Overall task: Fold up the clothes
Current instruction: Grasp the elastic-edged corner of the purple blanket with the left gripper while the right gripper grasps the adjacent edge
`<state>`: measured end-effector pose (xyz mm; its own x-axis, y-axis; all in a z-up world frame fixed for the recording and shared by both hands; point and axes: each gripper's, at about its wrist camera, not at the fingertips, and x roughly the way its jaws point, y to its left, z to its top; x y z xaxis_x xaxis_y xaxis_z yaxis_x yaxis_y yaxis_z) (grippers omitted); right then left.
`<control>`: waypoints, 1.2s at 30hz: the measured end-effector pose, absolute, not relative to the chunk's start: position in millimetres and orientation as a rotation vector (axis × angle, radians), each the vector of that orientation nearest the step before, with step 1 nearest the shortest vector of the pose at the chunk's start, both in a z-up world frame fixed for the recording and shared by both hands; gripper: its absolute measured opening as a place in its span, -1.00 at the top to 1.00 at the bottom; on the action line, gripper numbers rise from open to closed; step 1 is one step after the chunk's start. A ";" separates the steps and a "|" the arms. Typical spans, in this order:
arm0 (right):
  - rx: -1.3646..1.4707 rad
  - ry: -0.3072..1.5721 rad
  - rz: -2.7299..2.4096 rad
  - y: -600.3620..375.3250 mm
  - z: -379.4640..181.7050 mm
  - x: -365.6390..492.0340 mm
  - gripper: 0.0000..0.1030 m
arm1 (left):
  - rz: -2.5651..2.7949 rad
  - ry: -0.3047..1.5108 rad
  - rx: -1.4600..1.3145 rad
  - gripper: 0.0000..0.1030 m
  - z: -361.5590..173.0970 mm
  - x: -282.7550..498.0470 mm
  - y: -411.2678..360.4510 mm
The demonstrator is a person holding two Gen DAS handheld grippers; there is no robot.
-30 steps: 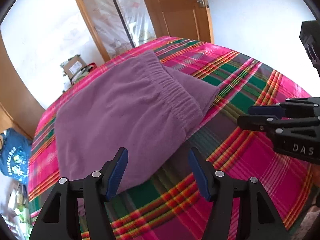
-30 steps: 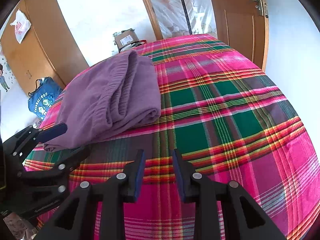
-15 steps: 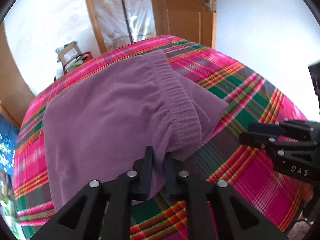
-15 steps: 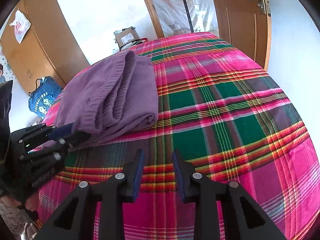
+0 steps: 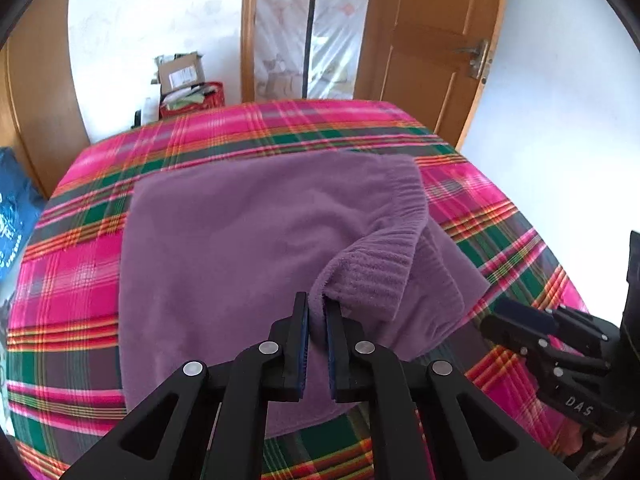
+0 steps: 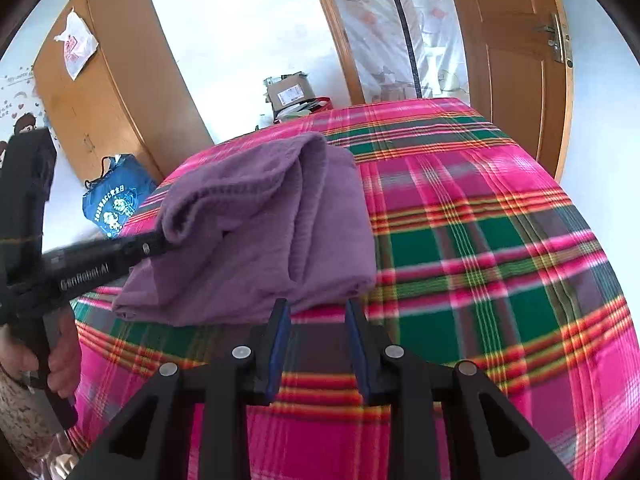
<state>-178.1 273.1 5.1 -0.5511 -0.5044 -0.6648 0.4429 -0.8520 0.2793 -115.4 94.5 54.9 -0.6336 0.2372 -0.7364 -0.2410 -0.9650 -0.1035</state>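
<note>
L jaws now shut on purple garment [image 5: 224,248], pinched hem hidden.

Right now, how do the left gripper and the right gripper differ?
The left gripper is shut on the ribbed edge of the purple garment, lifting it; the right gripper is open and holds nothing. The left sits over the garment, the right over bare plaid bedcover just short of the garment's near edge. Both are black with blue pads.
</note>
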 end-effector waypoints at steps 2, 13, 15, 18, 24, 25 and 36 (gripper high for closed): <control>1.061 -0.135 -2.354 269.8 5.1 -186.9 0.41 | 2.613 0.030 -1.181 0.83 53.8 -115.9 94.7; 1.078 -0.121 -2.276 244.8 -2.9 -211.9 0.06 | 2.548 0.113 -1.233 0.63 40.6 -134.3 106.5; 1.081 -0.108 -2.257 237.8 -3.9 -214.7 0.06 | 2.550 0.132 -1.234 0.53 38.2 -136.5 107.6; 1.076 -0.067 -2.243 226.6 -5.1 -215.0 0.07 | 2.554 0.164 -1.234 0.52 35.0 -139.1 110.3; 1.015 -0.062 -2.263 224.9 1.1 -212.9 0.50 | 2.559 0.273 -1.212 0.50 32.3 -139.9 119.8; 1.013 -0.063 -2.265 224.5 2.0 -213.3 0.50 | 2.558 0.274 -1.219 0.50 32.7 -141.0 119.8; 0.914 -0.005 -2.317 218.6 33.7 -202.7 0.54 | 2.616 0.048 -1.182 0.86 61.4 -134.7 84.4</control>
